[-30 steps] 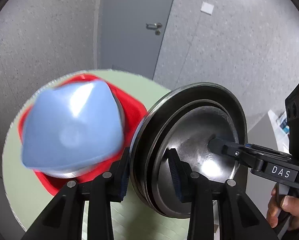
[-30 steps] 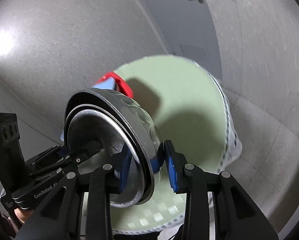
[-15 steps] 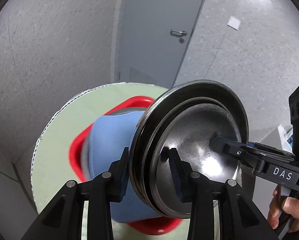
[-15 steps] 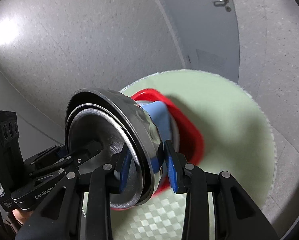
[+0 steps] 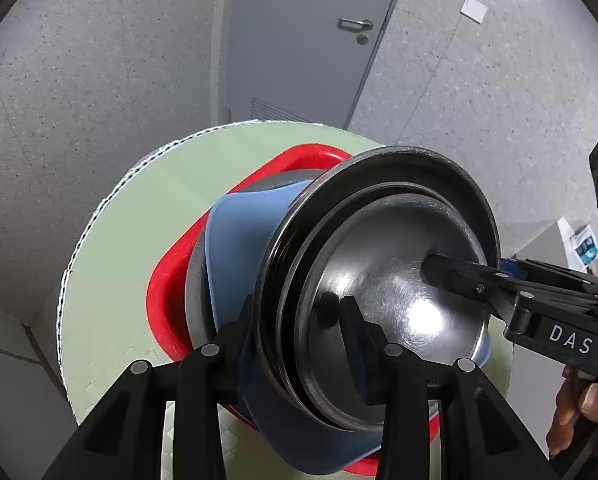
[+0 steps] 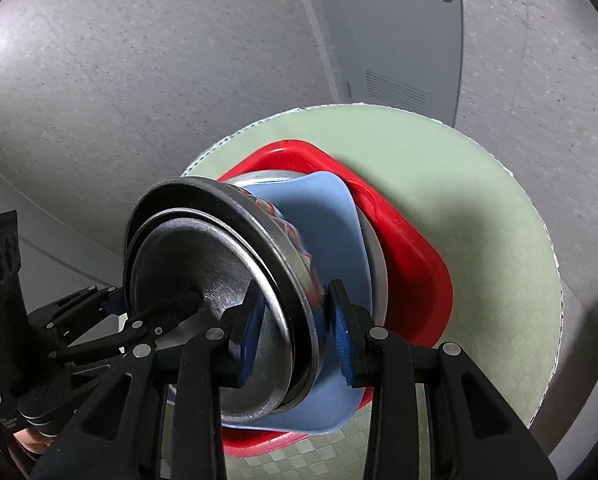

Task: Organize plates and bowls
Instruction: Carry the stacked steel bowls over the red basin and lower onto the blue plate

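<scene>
Two nested steel bowls [image 5: 399, 280] [image 6: 187, 264] hang tilted on edge between both grippers. My left gripper [image 5: 299, 344] has one pad outside the rim and one inside; its jaws are opening slightly with the rim still gripped. My right gripper [image 6: 295, 332] is shut on the opposite rim, and its finger shows inside the bowl in the left wrist view. Right behind the bowls lies a blue square dish [image 5: 239, 248] [image 6: 331, 220] on a steel plate [image 5: 195, 280] in a red tray [image 5: 167, 292] [image 6: 411, 256].
The tray stands on a round pale-green table [image 5: 131, 220] [image 6: 479, 200] with bare cloth around it. A grey door [image 5: 299, 40] and speckled walls lie beyond. A person's hand [image 5: 579, 412] holds the right gripper's handle.
Both grippers carried the steel bowls sideways across the table, from beside the red tray to right over the blue dish. The dish is now partly hidden behind the bowls.
</scene>
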### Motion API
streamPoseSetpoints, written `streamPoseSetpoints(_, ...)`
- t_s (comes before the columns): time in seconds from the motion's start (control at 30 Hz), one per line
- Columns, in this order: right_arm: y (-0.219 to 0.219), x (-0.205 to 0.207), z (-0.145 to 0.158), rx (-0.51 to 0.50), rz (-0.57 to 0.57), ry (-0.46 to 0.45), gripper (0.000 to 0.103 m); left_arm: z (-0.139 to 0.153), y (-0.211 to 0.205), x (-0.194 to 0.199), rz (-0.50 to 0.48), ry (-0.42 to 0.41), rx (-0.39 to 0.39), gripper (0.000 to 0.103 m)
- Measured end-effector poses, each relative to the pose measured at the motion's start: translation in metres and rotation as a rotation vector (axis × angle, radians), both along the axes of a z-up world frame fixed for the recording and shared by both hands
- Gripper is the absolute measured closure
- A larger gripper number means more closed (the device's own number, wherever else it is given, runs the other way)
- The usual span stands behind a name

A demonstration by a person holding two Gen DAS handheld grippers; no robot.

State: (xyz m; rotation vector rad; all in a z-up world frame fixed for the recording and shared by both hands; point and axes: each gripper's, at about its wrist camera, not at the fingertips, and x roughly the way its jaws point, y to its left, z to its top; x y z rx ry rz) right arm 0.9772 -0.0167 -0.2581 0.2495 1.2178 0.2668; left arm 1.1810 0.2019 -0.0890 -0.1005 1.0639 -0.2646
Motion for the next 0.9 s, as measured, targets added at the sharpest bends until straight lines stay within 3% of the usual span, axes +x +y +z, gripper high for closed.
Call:
streamPoseSetpoints(0.5, 0.018, 0.011, -0.011, -0.078, -0.027, 0.022, 0.07, -0.017, -0.006, 0.024, -0.038, 0.024, 0.008, 0.065)
streamPoseSetpoints(0.7, 0.021, 0.014, -0.014, -0.107, -0.017, 0.017, 0.07, -0.023, -0.011, 0.03, -0.044, 0.022, 0.013, 0.062)
streamPoseSetpoints(0.9, 0.015, 0.014, -0.019, -0.055, -0.016, 0.051, 0.068, -0.029, -0.011, 0.031, -0.052, 0.033, 0.004, 0.052)
